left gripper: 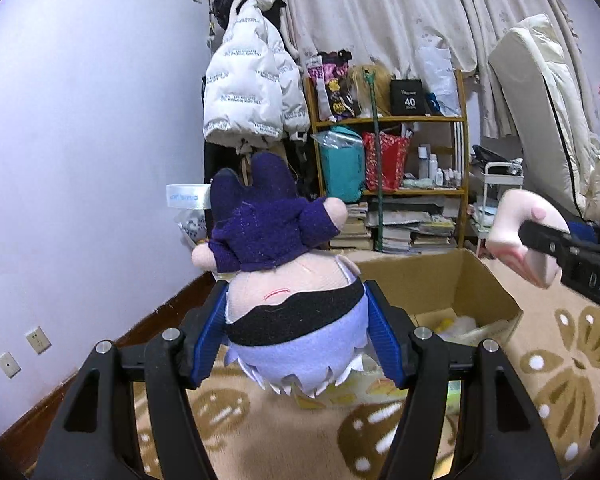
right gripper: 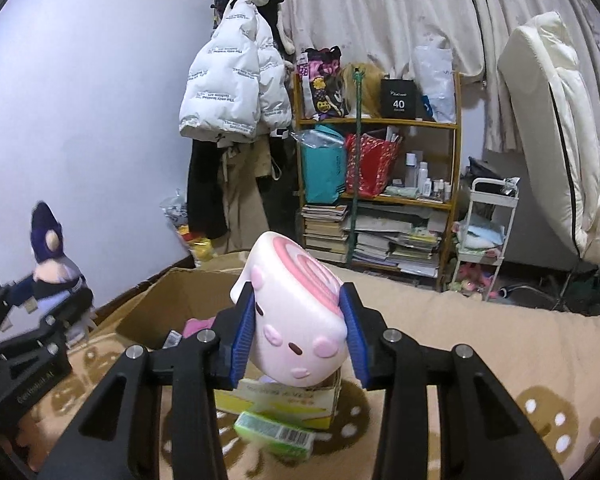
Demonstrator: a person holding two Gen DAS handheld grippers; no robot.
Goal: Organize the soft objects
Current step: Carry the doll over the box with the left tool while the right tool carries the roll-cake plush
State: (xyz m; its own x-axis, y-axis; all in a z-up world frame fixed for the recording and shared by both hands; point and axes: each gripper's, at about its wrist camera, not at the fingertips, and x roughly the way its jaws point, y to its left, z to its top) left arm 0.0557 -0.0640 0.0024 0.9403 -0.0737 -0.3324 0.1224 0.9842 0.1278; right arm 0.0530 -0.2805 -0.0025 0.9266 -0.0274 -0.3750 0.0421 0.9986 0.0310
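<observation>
My left gripper [left gripper: 296, 320] is shut on a plush doll [left gripper: 284, 280] with a dark purple outfit, black band and pale lilac hair, held upside down above the rug. It also shows in the right wrist view [right gripper: 54, 268] at the left. My right gripper [right gripper: 300, 328] is shut on a pink and white squishy toy [right gripper: 296, 320] with a swirl top, held above the open cardboard box [right gripper: 156, 300]. The toy [left gripper: 520, 240] and right gripper show at the right edge of the left wrist view, over the box [left gripper: 472, 284].
A beige flower-pattern rug [left gripper: 560, 360] covers the floor. A small yellow carton [right gripper: 284, 400] and a green packet [right gripper: 276, 434] lie under my right gripper. A wooden shelf [right gripper: 380, 200] with books and bags, a hung white jacket [right gripper: 228, 92] and a white cart [right gripper: 488, 232] stand behind.
</observation>
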